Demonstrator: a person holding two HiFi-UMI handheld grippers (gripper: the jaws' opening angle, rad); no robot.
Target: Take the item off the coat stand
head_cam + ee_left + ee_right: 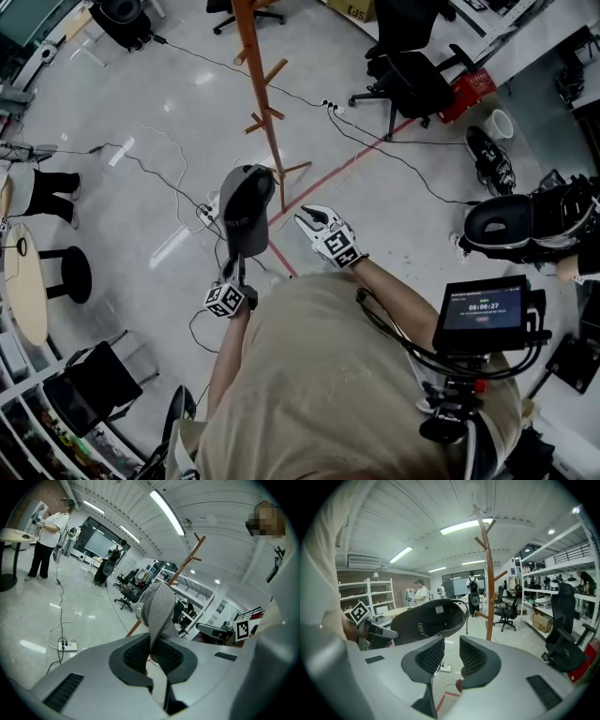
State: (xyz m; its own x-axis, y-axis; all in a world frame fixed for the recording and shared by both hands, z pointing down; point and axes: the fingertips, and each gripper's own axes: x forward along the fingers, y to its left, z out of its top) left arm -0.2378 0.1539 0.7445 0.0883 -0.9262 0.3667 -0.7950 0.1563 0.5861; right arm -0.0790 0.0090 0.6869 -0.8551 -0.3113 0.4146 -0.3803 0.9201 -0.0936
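Both your forearms are reaching forward from your chest, with the grippers tipping a little below level. The left gripper [240,266] is sitting left of centre with its marker cube toward you. The right gripper [307,221] is hanging just beside it, nose toward the foot of the coat stand [265,105].

Your left jaws are pinching the brim of the cap [247,208], with nothing but the brim between the pads. The cap is standing up above those jaws, off the stand and apart from its pegs, between you and the trunk. Your right jaws are standing a narrow way apart, gripping nothing.

The head view is giving the layout: the stand on the grey floor, cables, and a red tape line [330,173].

The left gripper view is showing the left gripper [152,654] close up. The stitched brim of the cap [157,606] is rising edge-on from the pads, and the stand's trunk [186,563] is leaning behind it.

The right gripper view is showing the empty gap of the right gripper [451,656]. It is also showing the cap's hollow inside with its label [427,620], facing right, which neither other view is catching. The stand [489,588] is standing upright beyond it.
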